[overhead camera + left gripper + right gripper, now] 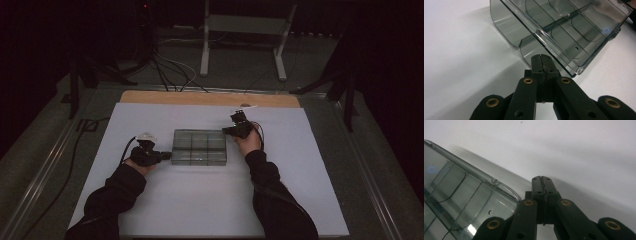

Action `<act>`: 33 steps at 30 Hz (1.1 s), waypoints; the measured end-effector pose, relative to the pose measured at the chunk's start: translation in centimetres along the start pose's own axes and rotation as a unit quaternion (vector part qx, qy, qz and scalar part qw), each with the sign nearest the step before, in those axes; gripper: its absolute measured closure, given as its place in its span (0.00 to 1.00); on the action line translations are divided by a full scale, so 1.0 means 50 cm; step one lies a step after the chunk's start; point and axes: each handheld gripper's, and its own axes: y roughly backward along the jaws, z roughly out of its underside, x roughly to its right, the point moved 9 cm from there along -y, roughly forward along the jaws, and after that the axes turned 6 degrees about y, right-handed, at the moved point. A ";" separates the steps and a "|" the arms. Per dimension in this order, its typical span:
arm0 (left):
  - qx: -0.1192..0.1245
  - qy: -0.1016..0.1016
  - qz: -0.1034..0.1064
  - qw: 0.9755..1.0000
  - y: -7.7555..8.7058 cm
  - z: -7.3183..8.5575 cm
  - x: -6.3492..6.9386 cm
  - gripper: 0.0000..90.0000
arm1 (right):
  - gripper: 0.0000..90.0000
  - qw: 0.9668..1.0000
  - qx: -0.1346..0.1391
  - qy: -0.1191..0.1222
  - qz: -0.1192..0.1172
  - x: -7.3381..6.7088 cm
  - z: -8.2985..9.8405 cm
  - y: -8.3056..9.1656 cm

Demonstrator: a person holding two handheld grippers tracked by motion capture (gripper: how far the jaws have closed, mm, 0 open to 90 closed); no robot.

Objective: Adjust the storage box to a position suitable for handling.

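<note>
A clear smoky plastic compartment box [199, 147] lies shut in the middle of the white sheet [300, 200]. My left gripper [166, 156] is at the box's left side near its front corner, jaws shut with nothing between them. In the left gripper view the shut tips [541, 60] sit right against the box's side wall [564, 32]. My right gripper [226, 130] is at the box's far right corner, also shut and holding nothing. In the right gripper view its tips [542, 182] rest just past the rounded corner of the box [461, 197].
The white sheet covers a wooden table [210, 97]. Beyond it a white metal stand [242, 35] and cables [172, 70] lie on the floor. Dark tripod legs [345, 82] stand at the right, and a cable [75, 150] trails off the table's left.
</note>
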 end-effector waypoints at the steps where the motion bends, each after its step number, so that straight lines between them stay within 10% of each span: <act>1: 0.000 0.000 0.000 1.000 0.000 0.000 0.000 1.00 | 1.00 1.000 0.000 -0.001 0.001 0.000 0.001 0.001; 33: -0.054 -0.052 0.061 0.995 0.044 0.098 0.122 1.00 | 1.00 1.000 -0.014 0.028 -0.002 -0.061 0.115 0.085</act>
